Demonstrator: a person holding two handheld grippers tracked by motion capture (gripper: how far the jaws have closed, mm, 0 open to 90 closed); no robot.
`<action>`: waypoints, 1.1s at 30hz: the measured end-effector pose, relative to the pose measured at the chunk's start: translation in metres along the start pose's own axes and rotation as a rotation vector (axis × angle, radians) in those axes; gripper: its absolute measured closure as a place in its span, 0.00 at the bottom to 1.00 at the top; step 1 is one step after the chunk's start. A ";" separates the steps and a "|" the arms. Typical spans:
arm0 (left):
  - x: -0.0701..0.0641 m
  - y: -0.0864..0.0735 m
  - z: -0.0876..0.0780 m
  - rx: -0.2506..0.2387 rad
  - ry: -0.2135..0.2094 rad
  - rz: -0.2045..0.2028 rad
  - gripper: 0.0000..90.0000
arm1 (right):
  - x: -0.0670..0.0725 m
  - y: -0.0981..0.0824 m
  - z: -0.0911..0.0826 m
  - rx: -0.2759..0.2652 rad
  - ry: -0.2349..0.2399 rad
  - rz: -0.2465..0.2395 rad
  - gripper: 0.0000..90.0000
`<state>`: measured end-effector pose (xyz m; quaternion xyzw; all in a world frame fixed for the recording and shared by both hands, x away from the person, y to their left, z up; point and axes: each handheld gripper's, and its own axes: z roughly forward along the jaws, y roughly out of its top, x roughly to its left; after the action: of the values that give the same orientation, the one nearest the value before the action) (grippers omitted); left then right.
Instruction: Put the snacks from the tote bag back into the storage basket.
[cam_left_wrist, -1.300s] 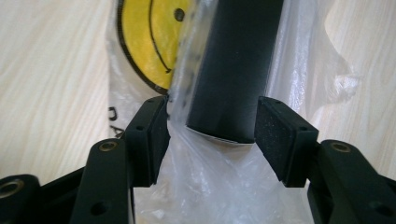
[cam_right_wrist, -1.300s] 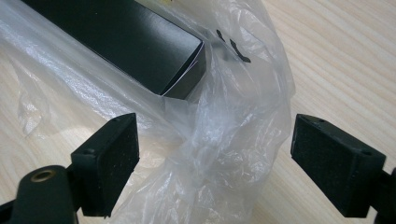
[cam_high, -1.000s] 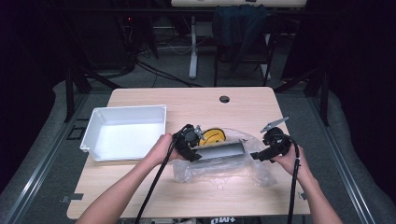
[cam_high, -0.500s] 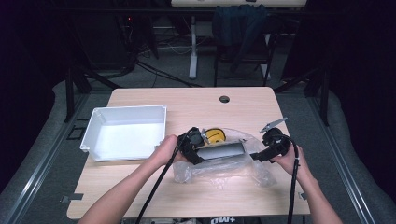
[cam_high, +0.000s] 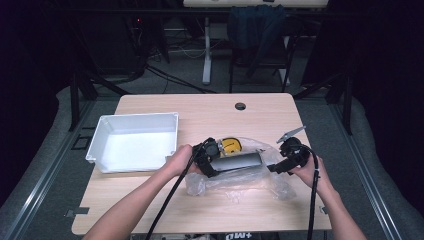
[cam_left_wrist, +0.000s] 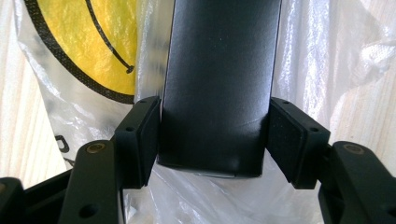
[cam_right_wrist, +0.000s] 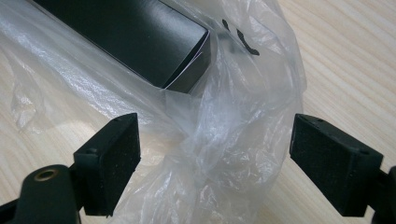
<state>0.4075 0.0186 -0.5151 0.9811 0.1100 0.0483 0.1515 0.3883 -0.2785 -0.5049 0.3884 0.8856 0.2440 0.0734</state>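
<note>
Black box (cam_left_wrist: 217, 84) half-veiled by plastic bag (cam_right_wrist: 224, 140)

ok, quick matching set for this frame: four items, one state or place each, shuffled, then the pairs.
Items:
1. left gripper
2. right gripper
3. black box
4. white tray

States:
A. open, jaws on either side of bunched clear plastic
B. at the table's left side, apart from the bag
C. lying in the clear plastic bag, one end between two pads
D. closed on an end of the box

Pairs: 1-D, 2-A, 3-C, 4-B
</note>
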 end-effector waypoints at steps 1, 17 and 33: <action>0.000 0.000 0.001 -0.001 0.001 0.003 0.43 | 0.001 0.000 0.000 -0.006 0.000 0.007 0.18; 0.002 0.006 0.012 0.036 -0.002 0.027 0.45 | 0.001 0.000 0.005 0.010 0.012 0.005 0.17; -0.001 0.004 -0.007 0.001 -0.007 0.051 0.48 | 0.002 0.000 0.006 0.024 0.007 -0.004 0.17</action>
<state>0.4068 0.0169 -0.5073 0.9838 0.0842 0.0485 0.1503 0.3893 -0.2749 -0.5104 0.3867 0.8894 0.2347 0.0662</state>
